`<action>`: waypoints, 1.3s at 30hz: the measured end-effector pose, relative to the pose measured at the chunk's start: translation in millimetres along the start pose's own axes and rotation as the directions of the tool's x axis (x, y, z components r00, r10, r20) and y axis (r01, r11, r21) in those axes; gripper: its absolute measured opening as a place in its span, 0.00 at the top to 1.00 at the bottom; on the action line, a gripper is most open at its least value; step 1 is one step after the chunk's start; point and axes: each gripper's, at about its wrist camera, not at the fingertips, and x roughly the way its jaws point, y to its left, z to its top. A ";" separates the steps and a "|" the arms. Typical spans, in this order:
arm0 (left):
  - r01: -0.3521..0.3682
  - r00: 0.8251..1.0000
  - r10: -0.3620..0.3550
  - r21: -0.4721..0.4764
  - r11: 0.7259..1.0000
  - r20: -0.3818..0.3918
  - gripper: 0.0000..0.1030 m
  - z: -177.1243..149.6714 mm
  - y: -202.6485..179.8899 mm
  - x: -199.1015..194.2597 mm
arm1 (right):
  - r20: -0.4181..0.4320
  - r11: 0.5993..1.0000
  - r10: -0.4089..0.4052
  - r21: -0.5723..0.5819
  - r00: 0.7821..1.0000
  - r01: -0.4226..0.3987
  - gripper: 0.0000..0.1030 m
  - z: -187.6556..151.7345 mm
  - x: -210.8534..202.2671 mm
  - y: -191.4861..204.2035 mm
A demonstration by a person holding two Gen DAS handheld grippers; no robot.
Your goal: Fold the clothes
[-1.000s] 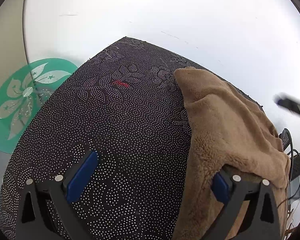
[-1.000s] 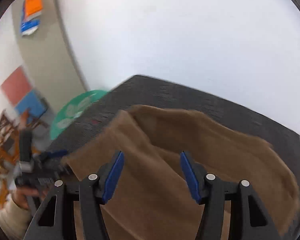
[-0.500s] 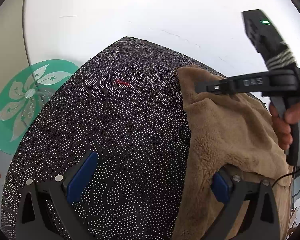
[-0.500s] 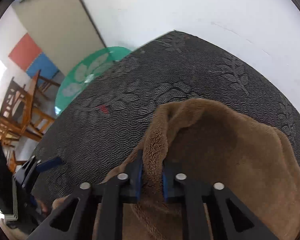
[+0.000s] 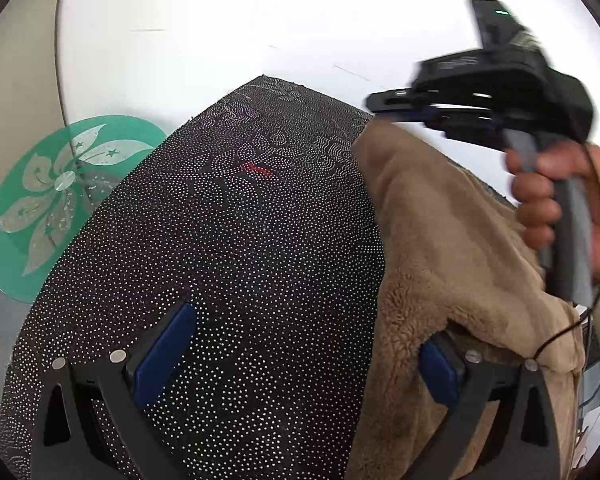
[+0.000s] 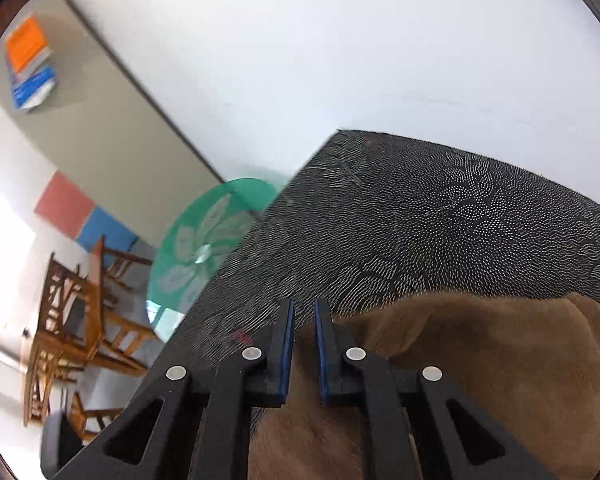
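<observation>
A brown fleece garment (image 5: 440,248) lay on the right part of my bench (image 5: 240,260), black cloth dotted white. My right claw (image 6: 302,344) was clamped on its far edge; my left claw (image 5: 300,364) gaped, empty. White wall behind, green glass disc (image 5: 56,200), wooden chairs (image 6: 72,320).

I could read no text anywhere. Pale lettering stood on my right gripper (image 5: 384,100), too blurred to make out, and the orange and blue posters (image 6: 30,62) on the far wall were too small.
</observation>
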 end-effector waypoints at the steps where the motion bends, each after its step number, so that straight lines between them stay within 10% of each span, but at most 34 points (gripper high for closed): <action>1: -0.002 1.000 0.002 0.001 1.000 0.000 0.01 0.8 -0.5 0.8 | -0.006 1.000 -0.002 -0.003 1.000 0.002 0.89 0.2 4.7 -0.6; 7: -0.005 1.000 0.005 -0.004 1.000 0.002 0.01 3.4 2.8 -4.7 | 0.025 0.998 -0.055 -0.042 0.998 0.056 0.77 -6.3 2.4 -1.6; 9: -0.012 1.000 0.012 -0.001 1.000 0.001 0.01 3.5 4.1 -2.1 | 0.071 0.996 -0.069 -0.053 0.995 0.073 0.23 -10.7 -17.1 -3.4; 10: -0.012 1.000 0.012 -0.001 1.000 0.000 0.01 4.3 3.9 -2.3 | 0.104 0.995 -0.077 -0.051 0.992 0.082 0.13 -14.7 -31.2 -6.2; 20: -0.008 1.000 0.008 -0.013 1.000 -0.001 0.01 8.4 10.0 -2.8 | 0.219 0.967 -0.251 0.098 0.943 0.235 0.12 -130.1 -169.6 -66.3; 27: -0.021 1.000 0.021 -0.016 1.000 0.000 0.01 8.0 5.9 -1.6 | 0.096 0.858 -0.490 0.225 0.866 0.461 0.12 -266.3 -220.8 -137.4; 39: -0.106 0.992 0.116 0.169 0.980 -0.052 0.01 10.0 -2.5 -38.2 | 0.077 0.813 -0.564 0.225 0.822 0.536 0.01 -296.9 -202.2 -170.6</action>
